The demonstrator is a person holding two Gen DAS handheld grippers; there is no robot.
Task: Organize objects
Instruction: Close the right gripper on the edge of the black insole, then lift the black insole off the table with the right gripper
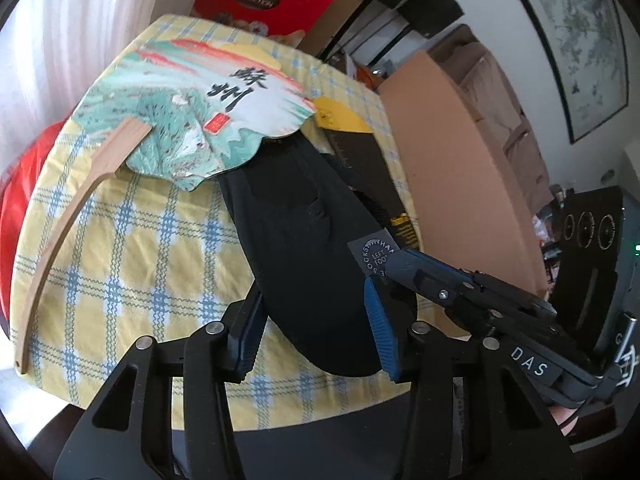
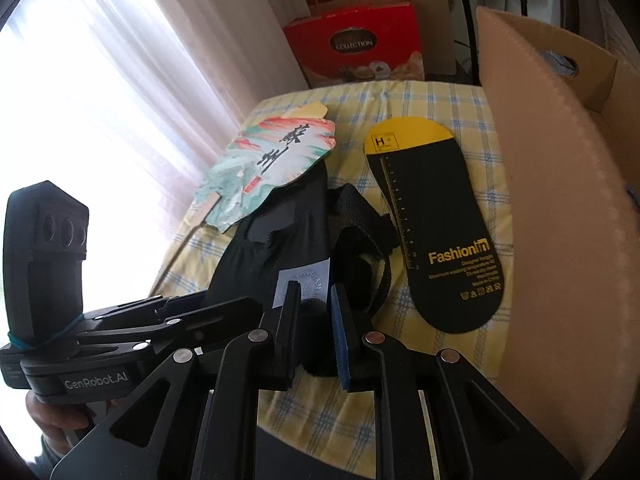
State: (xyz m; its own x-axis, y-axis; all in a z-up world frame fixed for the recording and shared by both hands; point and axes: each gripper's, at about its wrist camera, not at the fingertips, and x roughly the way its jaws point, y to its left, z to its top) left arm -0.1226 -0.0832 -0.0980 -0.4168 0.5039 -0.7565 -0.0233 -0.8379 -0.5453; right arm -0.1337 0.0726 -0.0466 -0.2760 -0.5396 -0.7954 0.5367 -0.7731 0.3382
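A black sock (image 1: 296,248) with a grey label (image 1: 374,254) lies on the yellow checked tablecloth (image 1: 132,264). My left gripper (image 1: 316,300) is open, its jaws on either side of the sock's near end. My right gripper (image 2: 314,292) is nearly closed on the sock's labelled edge (image 2: 304,280); its fingers also reach in from the right in the left wrist view (image 1: 404,264). A painted paper fan (image 1: 208,112) with a wooden handle (image 1: 76,208) overlaps the sock's far end. A black and yellow sock card (image 2: 436,220) lies to the right.
A large cardboard box (image 2: 560,184) stands along the table's right edge. A red gift box (image 2: 356,44) and other boxes stand behind the table. A black strap (image 2: 360,220) lies between sock and card. White curtains hang at left.
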